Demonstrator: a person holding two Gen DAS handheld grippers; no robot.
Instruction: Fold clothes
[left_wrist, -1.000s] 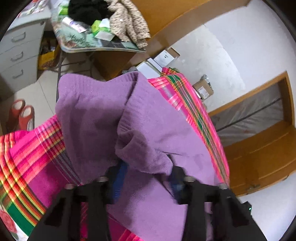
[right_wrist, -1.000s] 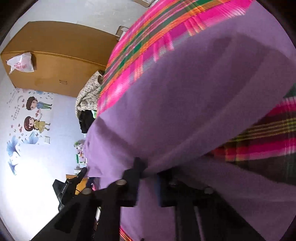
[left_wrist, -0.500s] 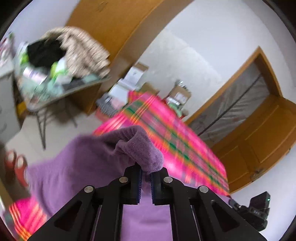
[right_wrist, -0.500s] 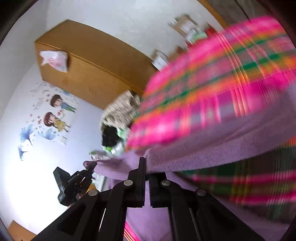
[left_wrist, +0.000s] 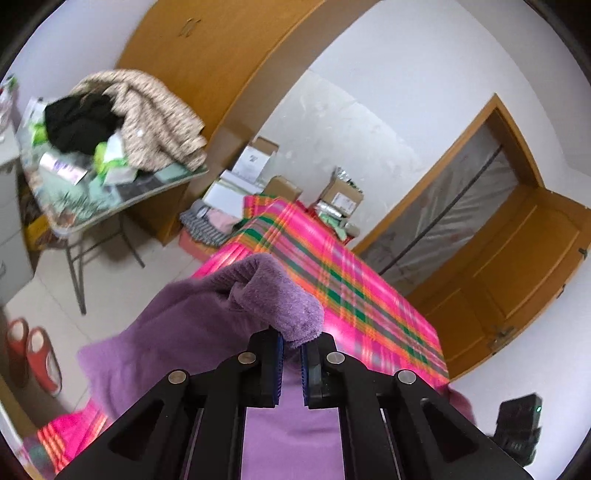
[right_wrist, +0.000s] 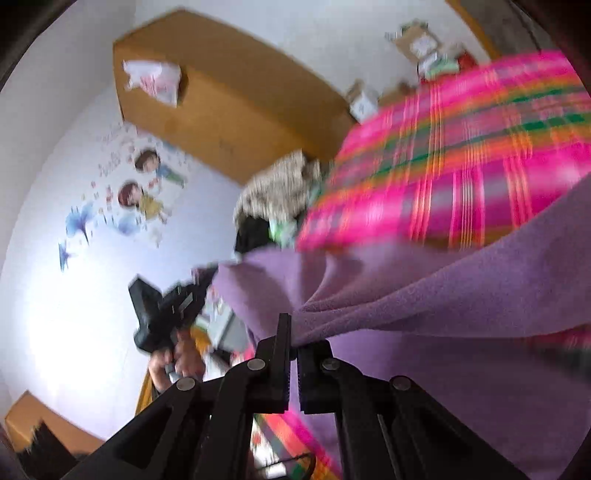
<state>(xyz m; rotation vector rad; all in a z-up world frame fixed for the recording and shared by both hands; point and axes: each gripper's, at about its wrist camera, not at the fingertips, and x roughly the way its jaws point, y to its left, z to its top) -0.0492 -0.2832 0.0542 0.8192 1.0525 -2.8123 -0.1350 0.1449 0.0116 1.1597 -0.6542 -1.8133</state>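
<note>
The purple sweater (left_wrist: 207, 332) now hangs lifted off the bed: a second ago it lay spread flat on the pink plaid bedcover (left_wrist: 332, 280), with the left tool's fingers standing apart over a rumpled fold and the right tool low against the cloth; since then both tools have closed on the knit and risen, and the far wall and wardrobe have swung into view. I judge this a carry in mid-fold, one part of the garment being brought over the rest, though where the fold will land cannot be read yet. The sweater is a soft, fuzzy, thick knit, lilac to violet, with no print; a rounded lump of it bulges above the left gripper (left_wrist: 291, 363), whose blue-padded fingers are clamped on that bunch, and the rest drapes down toward the near left edge of the bed. The right gripper (right_wrist: 293, 363) is pinched tight on another hem, from which a taut ridge runs off to the right across the bedcover (right_wrist: 461, 155). In the right view, which is motion-blurred, a hand (right_wrist: 177, 362) holds the other tool. Beyond the bed's far corner stand cardboard boxes (left_wrist: 340, 197); left of it, a folding table (left_wrist: 122, 199) piled with clothes.
</note>
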